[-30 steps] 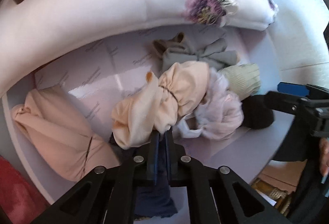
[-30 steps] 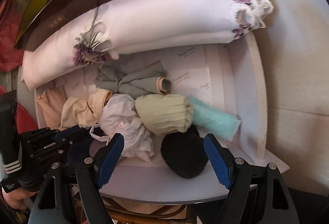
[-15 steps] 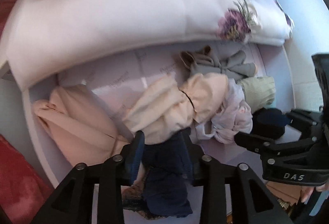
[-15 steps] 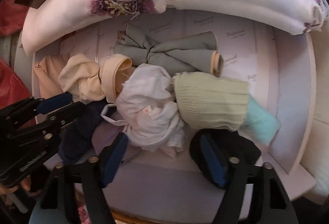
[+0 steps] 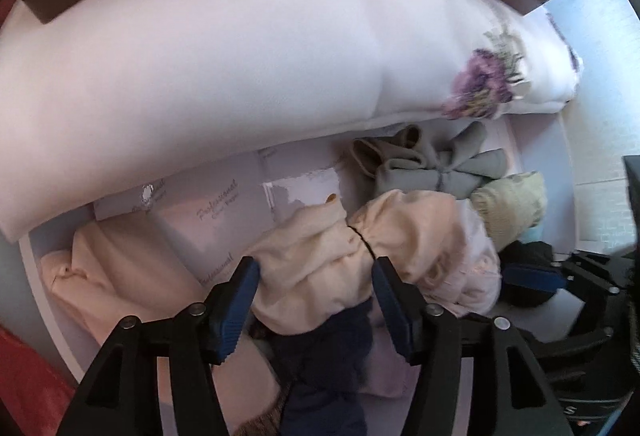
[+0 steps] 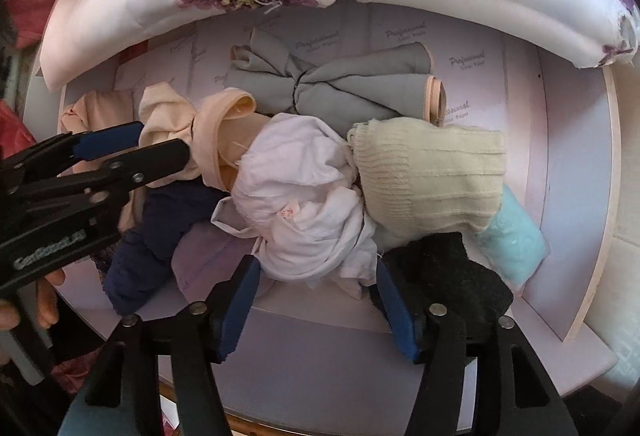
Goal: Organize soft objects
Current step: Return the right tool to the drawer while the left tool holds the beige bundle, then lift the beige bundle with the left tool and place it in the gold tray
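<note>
Two tools work the drawer: my left tool [image 5: 316, 288], clamped on the navy cloth [image 5: 320, 368] a second ago, is opening and has dropped it beneath its jaws, while my right tool [image 6: 316, 284], jaws opening slightly, straddles the white bundle [image 6: 304, 208] ungripped.

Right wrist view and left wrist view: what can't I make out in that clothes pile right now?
- Navy garment: right wrist view, upper part under the left gripper; left wrist view, cut off by the bottom edge.
- Black knit: right gripper finger covers its near edge.
- Teal bundle: mostly behind the cream knit.
</note>
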`<action>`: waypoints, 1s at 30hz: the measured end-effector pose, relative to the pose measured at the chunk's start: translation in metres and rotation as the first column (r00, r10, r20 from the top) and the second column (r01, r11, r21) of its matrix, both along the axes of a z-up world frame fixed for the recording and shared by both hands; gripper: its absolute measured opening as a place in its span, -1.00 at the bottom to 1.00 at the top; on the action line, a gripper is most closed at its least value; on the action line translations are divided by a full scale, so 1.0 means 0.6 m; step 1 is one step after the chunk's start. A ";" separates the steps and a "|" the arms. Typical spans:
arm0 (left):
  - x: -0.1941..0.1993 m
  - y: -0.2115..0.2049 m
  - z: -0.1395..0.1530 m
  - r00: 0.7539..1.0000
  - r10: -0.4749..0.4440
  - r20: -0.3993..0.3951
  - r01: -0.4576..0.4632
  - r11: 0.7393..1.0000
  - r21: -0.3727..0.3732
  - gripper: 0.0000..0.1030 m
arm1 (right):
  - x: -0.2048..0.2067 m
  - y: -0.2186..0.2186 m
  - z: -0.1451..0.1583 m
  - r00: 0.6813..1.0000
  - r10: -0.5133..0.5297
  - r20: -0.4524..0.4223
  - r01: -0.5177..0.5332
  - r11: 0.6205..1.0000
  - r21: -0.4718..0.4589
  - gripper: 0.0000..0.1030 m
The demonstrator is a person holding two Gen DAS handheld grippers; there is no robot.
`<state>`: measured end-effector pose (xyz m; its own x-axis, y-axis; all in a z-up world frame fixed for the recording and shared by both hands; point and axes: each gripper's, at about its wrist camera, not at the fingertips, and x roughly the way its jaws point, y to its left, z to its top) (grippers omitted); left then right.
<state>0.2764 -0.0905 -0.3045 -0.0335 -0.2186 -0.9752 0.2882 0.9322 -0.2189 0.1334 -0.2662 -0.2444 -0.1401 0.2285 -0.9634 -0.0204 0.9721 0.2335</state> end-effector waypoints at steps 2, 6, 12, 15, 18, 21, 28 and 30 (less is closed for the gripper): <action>0.006 0.003 -0.013 1.000 0.019 -0.023 -0.019 1.000 -0.016 0.15 | -0.001 -0.005 -0.001 1.000 -0.002 -0.004 0.002 1.000 0.001 0.24; -0.009 -0.002 -0.015 0.999 -0.029 -0.014 0.029 0.999 -0.029 -0.28 | 0.005 -0.003 -0.005 1.000 0.003 -0.001 -0.003 1.000 -0.004 0.26; -0.019 0.015 0.011 0.998 0.020 -0.062 -0.027 0.994 -0.109 -0.75 | 0.008 0.018 0.000 0.998 0.047 0.036 -0.046 0.999 -0.023 0.13; -0.036 0.020 0.044 0.999 0.020 -0.043 -0.025 0.990 -0.139 -0.76 | 0.006 0.027 0.001 0.996 0.074 0.051 -0.072 0.997 -0.032 0.04; -0.039 0.045 0.068 0.995 0.083 -0.057 -0.091 0.982 -0.163 -0.76 | 0.005 0.032 0.006 0.994 0.090 0.059 -0.088 0.996 -0.036 -0.14; -0.052 0.092 0.094 0.979 0.180 -0.094 -0.194 0.966 -0.170 -0.76 | -0.003 0.034 0.010 0.991 0.111 0.068 -0.108 0.993 -0.056 -0.24; -0.086 0.148 0.135 0.940 0.331 -0.079 -0.340 0.913 -0.223 -0.76 | -0.007 0.049 0.005 0.985 0.151 0.078 -0.144 0.986 -0.084 -0.24; -0.092 0.160 0.152 0.930 0.361 -0.064 -0.365 0.896 -0.253 -0.76 | -0.008 0.059 0.008 0.986 0.146 0.080 -0.140 0.987 -0.083 -0.24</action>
<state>0.2211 0.0054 -0.2135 0.0818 -0.4599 -0.8842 -0.0651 0.8828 -0.4652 0.1288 -0.2309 -0.2398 -0.0821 0.1372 -0.9871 -0.1772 0.9727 0.1499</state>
